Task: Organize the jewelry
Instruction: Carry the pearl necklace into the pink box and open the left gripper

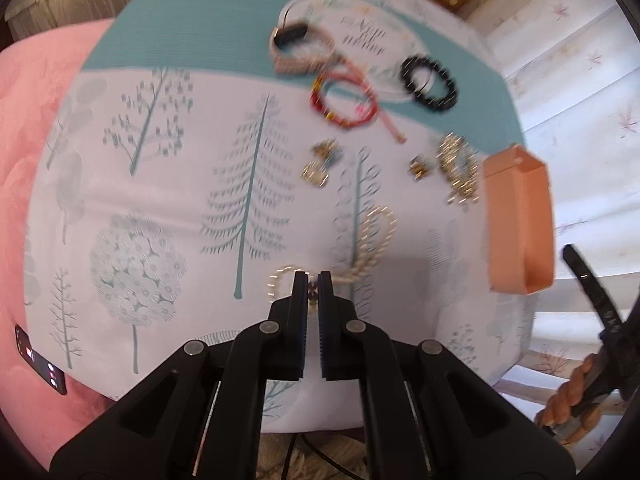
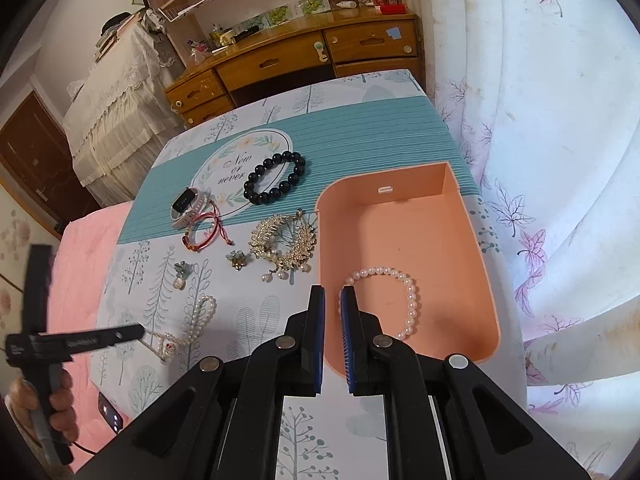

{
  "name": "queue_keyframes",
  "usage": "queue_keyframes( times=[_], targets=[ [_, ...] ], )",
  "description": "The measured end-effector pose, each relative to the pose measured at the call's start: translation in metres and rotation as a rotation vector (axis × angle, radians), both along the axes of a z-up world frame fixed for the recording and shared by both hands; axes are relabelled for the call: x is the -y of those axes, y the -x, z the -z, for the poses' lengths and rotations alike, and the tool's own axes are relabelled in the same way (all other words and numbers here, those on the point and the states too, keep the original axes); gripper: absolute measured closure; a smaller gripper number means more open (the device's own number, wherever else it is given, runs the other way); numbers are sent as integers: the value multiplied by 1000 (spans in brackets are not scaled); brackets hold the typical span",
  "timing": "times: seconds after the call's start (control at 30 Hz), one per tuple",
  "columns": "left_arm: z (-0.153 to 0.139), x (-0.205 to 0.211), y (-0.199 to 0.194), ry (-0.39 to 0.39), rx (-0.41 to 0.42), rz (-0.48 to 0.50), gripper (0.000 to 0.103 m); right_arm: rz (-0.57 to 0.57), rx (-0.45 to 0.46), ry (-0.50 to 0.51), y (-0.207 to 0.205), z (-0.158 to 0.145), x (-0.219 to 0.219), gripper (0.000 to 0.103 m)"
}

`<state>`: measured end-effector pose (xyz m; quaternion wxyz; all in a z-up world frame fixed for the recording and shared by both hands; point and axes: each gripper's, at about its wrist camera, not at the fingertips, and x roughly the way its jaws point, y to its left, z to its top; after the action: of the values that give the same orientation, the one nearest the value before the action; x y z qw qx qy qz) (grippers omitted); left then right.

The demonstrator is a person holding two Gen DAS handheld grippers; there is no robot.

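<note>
1. Pinching down, the left gripper (image 1: pixel 313 280) has its pads nearly together on the pearl necklace (image 1: pixel 376 236) lying just ahead of its tips.
2. Light, limp, slippery beads; take the strand, not the clasp.
3. Right gripper (image 2: pixel 332 294) hovers slightly parted and empty, the peach box (image 2: pixel 472 240) just ahead to its right, pearl bracelet (image 2: pixel 404 296) inside.
4. Soft tree-print cloth covers the bench (image 2: pixel 256 320); bedroom desk beyond.
</note>
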<state>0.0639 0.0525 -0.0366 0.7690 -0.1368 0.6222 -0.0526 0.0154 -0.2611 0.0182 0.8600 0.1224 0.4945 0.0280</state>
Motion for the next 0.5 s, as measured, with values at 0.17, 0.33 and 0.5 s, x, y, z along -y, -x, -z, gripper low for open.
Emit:
queue_keyframes(
  times=[0.17,0.33,0.5],
  targets=[
    [-47,-1,-4,18,87,17,101,-7,12,-7,4,-6,-1,95],
    [-125,9,-1,43,229,53,101,-7,39,-18,10,-19,1,95],
    [-198,37,-7,75,360,109,101,2,69,-19,16,-37,9,95]
  ],
)
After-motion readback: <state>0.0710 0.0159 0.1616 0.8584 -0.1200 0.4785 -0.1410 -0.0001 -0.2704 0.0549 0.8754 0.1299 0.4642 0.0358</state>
